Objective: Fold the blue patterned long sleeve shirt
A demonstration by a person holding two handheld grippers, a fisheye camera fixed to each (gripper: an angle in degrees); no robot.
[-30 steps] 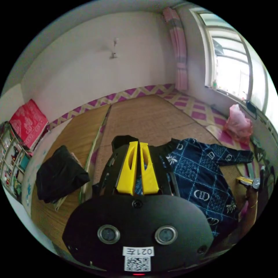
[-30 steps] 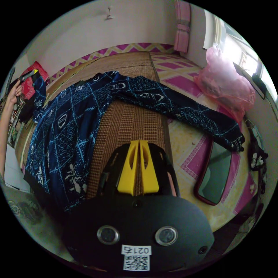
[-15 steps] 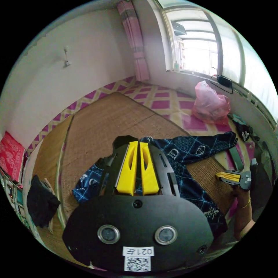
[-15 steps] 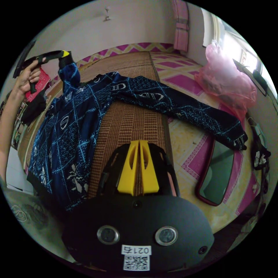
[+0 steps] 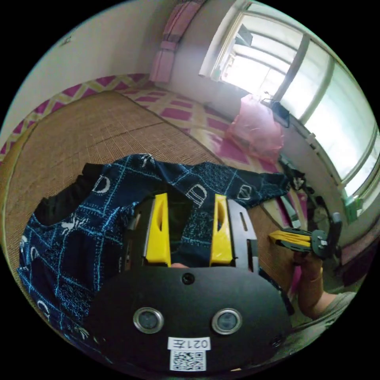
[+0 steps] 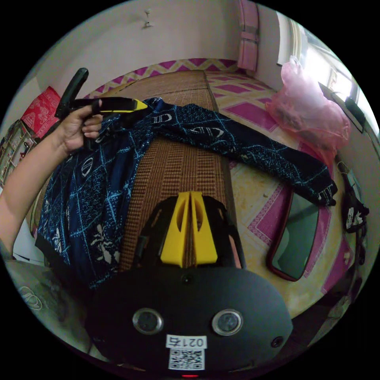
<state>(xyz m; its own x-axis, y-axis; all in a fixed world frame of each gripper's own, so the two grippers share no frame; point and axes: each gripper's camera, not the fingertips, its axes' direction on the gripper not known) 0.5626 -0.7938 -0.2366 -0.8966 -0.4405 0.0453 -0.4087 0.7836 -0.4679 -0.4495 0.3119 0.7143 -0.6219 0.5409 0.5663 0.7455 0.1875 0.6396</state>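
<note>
The blue patterned shirt lies spread on a woven mat. My left gripper hovers just over the shirt's upper part with its yellow jaws wide apart and nothing between them. In the right gripper view a hand holds this left gripper above the shirt, near the collar. One long sleeve stretches off the mat to the right. My right gripper is shut over bare mat, gripping nothing. It also shows at the right of the left gripper view, as the right gripper in a hand.
A mirror with a red frame lies on the pink patterned floor by the sleeve's cuff. A pink plastic bag sits under the window. Dark items lie along the wall at the right. A red cushion stands far left.
My left gripper swung across over the shirt's body with the left sleeve, then opened and let it go. The right gripper has stayed shut in place.
</note>
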